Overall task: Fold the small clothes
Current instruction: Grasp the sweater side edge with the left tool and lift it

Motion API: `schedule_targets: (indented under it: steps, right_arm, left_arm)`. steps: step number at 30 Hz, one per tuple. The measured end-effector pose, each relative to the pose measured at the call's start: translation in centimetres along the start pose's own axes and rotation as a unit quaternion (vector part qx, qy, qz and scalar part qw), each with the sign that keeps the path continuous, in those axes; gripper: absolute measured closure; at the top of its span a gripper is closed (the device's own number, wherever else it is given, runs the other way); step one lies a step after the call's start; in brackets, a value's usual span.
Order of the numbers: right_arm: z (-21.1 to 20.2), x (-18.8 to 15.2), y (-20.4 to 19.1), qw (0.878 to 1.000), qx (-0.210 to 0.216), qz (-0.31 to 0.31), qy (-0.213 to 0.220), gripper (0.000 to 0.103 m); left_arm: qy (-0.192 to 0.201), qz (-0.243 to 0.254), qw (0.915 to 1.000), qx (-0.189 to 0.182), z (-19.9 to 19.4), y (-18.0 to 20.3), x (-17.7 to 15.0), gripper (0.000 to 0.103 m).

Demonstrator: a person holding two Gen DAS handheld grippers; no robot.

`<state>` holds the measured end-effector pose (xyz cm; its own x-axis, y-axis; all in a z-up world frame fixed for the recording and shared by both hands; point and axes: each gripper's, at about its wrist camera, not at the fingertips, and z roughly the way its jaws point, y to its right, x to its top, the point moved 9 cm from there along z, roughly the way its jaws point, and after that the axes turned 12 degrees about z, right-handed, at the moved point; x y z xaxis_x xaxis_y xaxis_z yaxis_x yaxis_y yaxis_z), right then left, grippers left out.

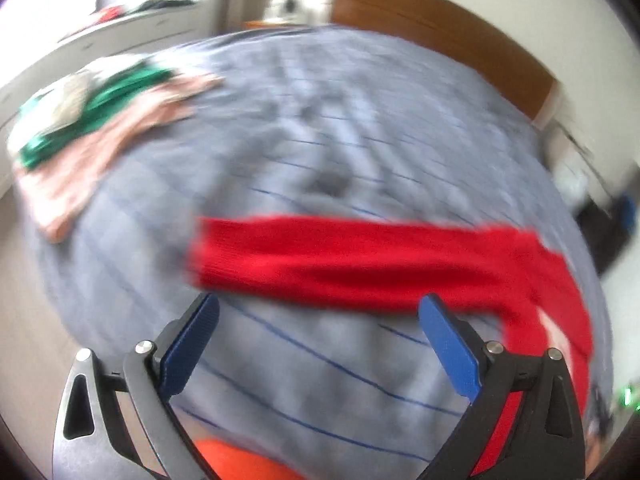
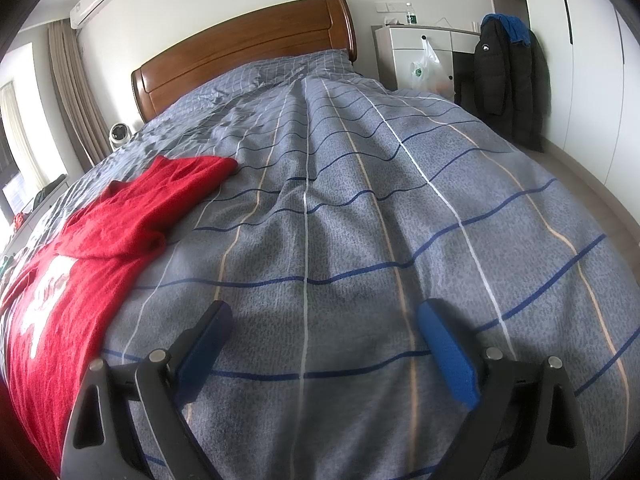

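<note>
A grey checked bed cover (image 2: pixel 360 208) is spread over the bed, and the red sweater (image 2: pixel 92 240) is laid flat on it — one sleeve (image 1: pixel 340 256) stretched out. Both the left gripper (image 1: pixel 318 308) and the right gripper (image 2: pixel 324 316) are held apart, empty, above the cover — the right one well clear of the sweater.

Red knitted sweater (image 2: pixel 100 232) lying on the grey-blue checked bedspread (image 2: pixel 360 220), front up, with a white printed motif (image 2: pixel 44 292) on the chest. One sleeve (image 2: pixel 176 176) extends flat, away from the body, toward the headboard side. In the blurred left wrist view, the same sleeve (image 1: pixel 340 256) appears as a long horizontal red band, joining the body at the right edge.
</note>
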<state>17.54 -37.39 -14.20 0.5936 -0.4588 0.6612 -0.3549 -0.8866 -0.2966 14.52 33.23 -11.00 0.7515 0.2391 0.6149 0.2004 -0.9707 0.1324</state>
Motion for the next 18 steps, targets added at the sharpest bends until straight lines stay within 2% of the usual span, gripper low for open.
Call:
schedule_targets:
  steps: [4, 6, 8, 9, 11, 12, 13, 15, 17, 18]
  right_arm:
    - [0.2, -0.1, -0.1, 1.0, -0.005, -0.005, 0.001, 0.008]
    - [0.2, 0.0, -0.1, 1.0, -0.007, -0.006, 0.001, 0.008]
    - [0.3, 0.0, 0.0, 1.0, -0.008, -0.007, 0.002, 0.008]
    - [0.4, 0.0, 0.0, 1.0, -0.008, -0.008, 0.001, 0.008]
    - [0.5, 0.0, 0.0, 1.0, -0.01, -0.009, 0.002, 0.008]
    - [0.5, 0.1, 0.0, 1.0, -0.011, -0.01, 0.002, 0.008]
    - [0.6, 0.1, 0.0, 1.0, -0.013, -0.012, 0.002, 0.008]
    - [0.6, 0.0, -0.1, 1.0, -0.015, -0.013, 0.003, 0.008]
    - [0.7, 0.1, -0.1, 1.0, -0.014, -0.013, 0.004, 0.008]
    - [0.7, 0.1, -0.1, 1.0, -0.013, -0.013, 0.005, 0.008]
  left_arm:
    - [-0.046, -0.054, 0.9969, 0.035, 3.1, -4.9, -0.5, 0.003]
    - [-0.06, -0.061, 0.9958, 0.034, 4.6, -5.2, -0.9, 0.004]
    - [-0.069, -0.061, 0.9952, 0.033, 6.0, -5.0, -0.9, 0.011]
    - [-0.07, -0.059, 0.9951, 0.036, 6.6, -4.8, -0.7, 0.024]
    - [-0.062, -0.052, 0.9961, 0.036, 6.9, -4.1, 0.0, 0.062]
    - [-0.056, -0.045, 0.9969, 0.033, 6.8, -3.5, 0.6, 0.097]
    - [-0.049, -0.037, 0.998, 0.016, 6.4, -2.4, 1.5, 0.097]
    - [-0.024, -0.021, 0.9994, 0.012, 4.6, -0.8, 3.3, 0.097]
    - [0.013, 0.035, 0.9993, 0.003, 1.9, 3.1, 6.2, 0.097]
    - [0.038, 0.077, 0.9961, -0.015, -0.2, 7.0, 8.1, 0.097]
